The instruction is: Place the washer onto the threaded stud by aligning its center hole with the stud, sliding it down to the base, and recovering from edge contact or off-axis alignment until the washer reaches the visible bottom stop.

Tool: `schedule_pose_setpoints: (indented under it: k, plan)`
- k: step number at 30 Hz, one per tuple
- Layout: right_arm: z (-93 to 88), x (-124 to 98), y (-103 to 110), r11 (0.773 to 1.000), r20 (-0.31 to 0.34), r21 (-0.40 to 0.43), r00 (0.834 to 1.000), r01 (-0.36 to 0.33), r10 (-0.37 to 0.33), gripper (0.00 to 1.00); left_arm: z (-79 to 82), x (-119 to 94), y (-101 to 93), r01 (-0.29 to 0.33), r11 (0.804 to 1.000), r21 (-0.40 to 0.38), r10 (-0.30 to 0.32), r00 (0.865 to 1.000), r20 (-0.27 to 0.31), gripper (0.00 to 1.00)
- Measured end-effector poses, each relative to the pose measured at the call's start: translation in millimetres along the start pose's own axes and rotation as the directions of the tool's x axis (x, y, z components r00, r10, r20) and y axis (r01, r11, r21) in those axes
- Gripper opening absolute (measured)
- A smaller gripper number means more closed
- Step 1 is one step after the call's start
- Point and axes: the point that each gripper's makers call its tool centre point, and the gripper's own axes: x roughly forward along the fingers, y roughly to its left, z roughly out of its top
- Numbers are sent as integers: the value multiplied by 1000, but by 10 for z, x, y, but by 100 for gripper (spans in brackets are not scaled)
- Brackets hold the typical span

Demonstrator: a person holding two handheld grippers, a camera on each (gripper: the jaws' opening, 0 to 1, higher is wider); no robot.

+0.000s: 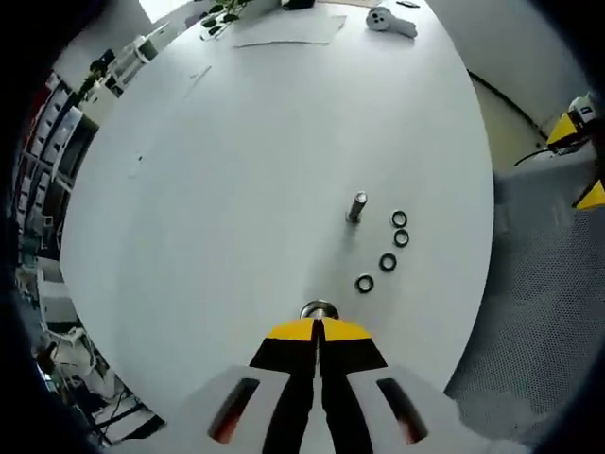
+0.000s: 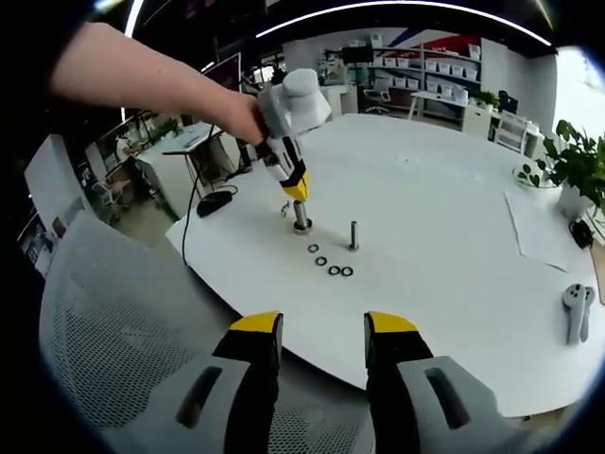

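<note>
1. left gripper (image 1: 319, 326): jaws pressed together, yellow tips meeting over a stud. in the right gripper view it (image 2: 296, 192) hangs point-down over that stud, carried by a person's hand (image 2: 248, 118). we cannot tell whether a washer is pinched between the tips.
2. right gripper (image 2: 321, 326): jaws spread wide, nothing between them, held back off the table edge above a mesh chair back (image 2: 113, 322).
3. near stud (image 1: 319, 308): short metal post with a bright round collar, just under the left tips; in the right gripper view (image 2: 301, 219) it stands upright, tips touching or nearly so.
4. second stud (image 1: 357, 205): upright, bare, a little apart from the first.
5. loose washers (image 1: 388, 262): four small dark rings flat on the white table (image 1: 236, 189), in a curved row beside the second stud.
6. step in hand, as we judge it: seating a washer on the near stud, or just about to release.
7. next move calls for: hole kept centred on the stud axis, a gentle downward press, and a small wiggle if an edge catches on the threads.
</note>
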Motion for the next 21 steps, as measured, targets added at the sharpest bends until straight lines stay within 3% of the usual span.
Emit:
schedule_pose_setpoints:
  k: [1,2,6,12,21]
  plan:
    - [-3,5,-6,1000,0,-2,1000,3,-3,37,36,-22,-25,8,1000,-6,-8,999,32,0]
    - [-4,14,-9,1000,0,-1,1000,4,-4,37,68,-56,-3,1,997,-80,5,997,73,0]
    - [-4,10,-15,1000,-3,-1,1000,5,-5,37,-9,-145,152,-78,991,-106,94,982,161,0]
    - [-20,29,-3,1000,-15,-6,1000,-2,2,37,-385,-137,86,-73,984,-163,95,987,131,0]
    - [-32,20,7,1000,-17,-7,1000,-8,8,37,-547,-136,-3,-65,975,-215,94,987,128,0]
